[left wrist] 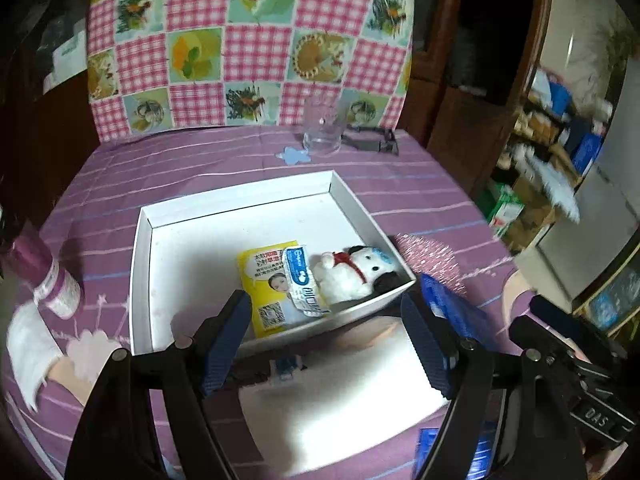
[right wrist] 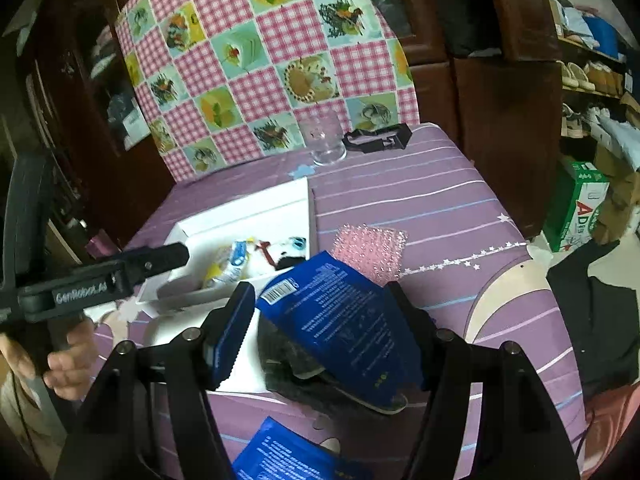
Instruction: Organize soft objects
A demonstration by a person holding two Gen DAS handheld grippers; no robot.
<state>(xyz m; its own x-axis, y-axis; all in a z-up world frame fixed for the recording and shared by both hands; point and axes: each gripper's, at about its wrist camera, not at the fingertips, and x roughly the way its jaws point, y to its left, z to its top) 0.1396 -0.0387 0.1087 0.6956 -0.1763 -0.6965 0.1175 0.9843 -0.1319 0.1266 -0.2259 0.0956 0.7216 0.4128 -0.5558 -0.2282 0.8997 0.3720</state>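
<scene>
A white box [left wrist: 146,264] sits mid-desk, collecting soft items: a plush toy [left wrist: 352,274] and sachets [left wrist: 280,284] bunched in its near right corner. The right hand-held gripper [right wrist: 320,320] pinches a blue pouch [right wrist: 340,320], apparently bound for the box. The left hand-held gripper [left wrist: 326,342] hangs wide and empty at the box's near edge, seemingly ready to steady it.

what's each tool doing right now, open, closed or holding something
left tool: open, holding nothing, above the white box's near edge.
right tool: jaws wide, blue packet between them; grip cannot be told.
</scene>
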